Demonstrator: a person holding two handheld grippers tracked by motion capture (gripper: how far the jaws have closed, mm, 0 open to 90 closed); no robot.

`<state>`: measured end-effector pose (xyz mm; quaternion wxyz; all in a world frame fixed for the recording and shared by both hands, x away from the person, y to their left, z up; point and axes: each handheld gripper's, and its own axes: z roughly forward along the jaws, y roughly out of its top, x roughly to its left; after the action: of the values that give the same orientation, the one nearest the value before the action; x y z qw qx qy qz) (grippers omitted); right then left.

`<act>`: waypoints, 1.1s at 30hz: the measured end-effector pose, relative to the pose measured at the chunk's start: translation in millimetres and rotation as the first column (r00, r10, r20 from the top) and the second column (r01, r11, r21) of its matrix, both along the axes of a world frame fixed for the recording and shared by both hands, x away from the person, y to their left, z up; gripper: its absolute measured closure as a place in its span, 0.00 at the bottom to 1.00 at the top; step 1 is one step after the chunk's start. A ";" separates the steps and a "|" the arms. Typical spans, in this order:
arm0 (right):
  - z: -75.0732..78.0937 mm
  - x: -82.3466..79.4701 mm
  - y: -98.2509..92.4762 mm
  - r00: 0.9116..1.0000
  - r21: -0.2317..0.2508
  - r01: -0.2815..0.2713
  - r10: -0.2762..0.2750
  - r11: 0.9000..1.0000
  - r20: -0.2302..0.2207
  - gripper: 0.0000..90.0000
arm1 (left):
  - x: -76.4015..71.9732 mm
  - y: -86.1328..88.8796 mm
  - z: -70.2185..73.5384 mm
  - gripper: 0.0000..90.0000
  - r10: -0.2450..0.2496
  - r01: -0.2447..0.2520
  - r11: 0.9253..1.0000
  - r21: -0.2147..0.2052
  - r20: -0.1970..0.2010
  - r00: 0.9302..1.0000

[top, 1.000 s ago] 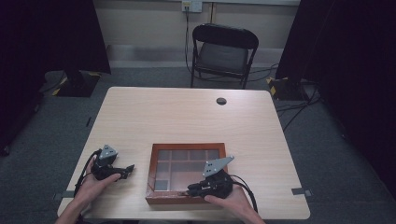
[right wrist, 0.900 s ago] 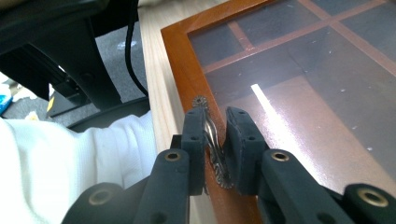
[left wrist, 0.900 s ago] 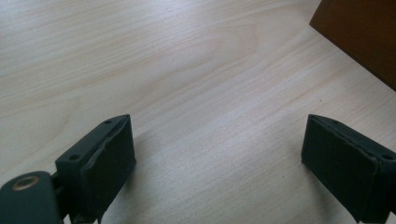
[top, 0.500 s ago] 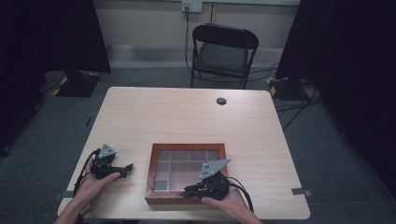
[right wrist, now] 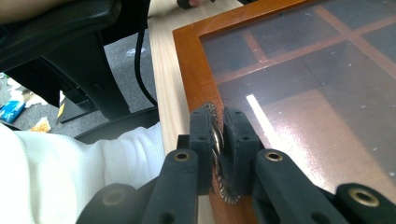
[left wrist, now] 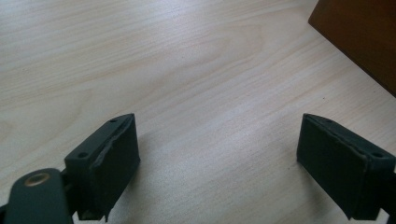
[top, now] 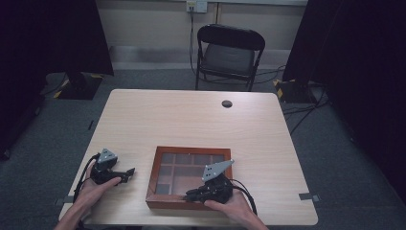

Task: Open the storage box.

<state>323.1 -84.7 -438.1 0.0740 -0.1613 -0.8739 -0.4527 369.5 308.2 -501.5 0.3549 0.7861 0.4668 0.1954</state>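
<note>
While the right gripper (right wrist: 218, 140) pinches a small ornate metal clasp (right wrist: 217, 156) on the near edge of the brown wooden glass-lidded box (top: 165, 154), which sits on the pale wood tabletop (top: 191, 120), the left gripper (left wrist: 219, 163) rests open beside it, jaws just narrowing slightly, nothing between; likely opening the lid; next calls for lifting the clasp steadily

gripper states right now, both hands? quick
Left gripper: open, nothing between its jaws, over bare table; jaws have just closed slightly.
Right gripper: shut on a small metal clasp at the wooden box's front edge.
</note>
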 end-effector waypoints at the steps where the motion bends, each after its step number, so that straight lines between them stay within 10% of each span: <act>1: 1.1 0.1 -0.2 1.000 -0.002 0.001 -0.001 1.000 -0.001 0.92 | -0.2 0.3 0.2 0.15 0.002 -0.002 1.000 -0.008 -0.002 1.000; 33: 39.1 14.9 3.5 0.999 -0.037 -0.028 0.027 0.999 -0.034 0.93 | -17.6 -28.3 32.5 0.18 -0.160 0.175 0.978 -0.109 0.132 0.978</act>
<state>338.0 -81.2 -399.0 0.0917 -0.1582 -0.8829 -0.4325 352.0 279.9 -469.1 0.4448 0.7864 0.3871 0.1842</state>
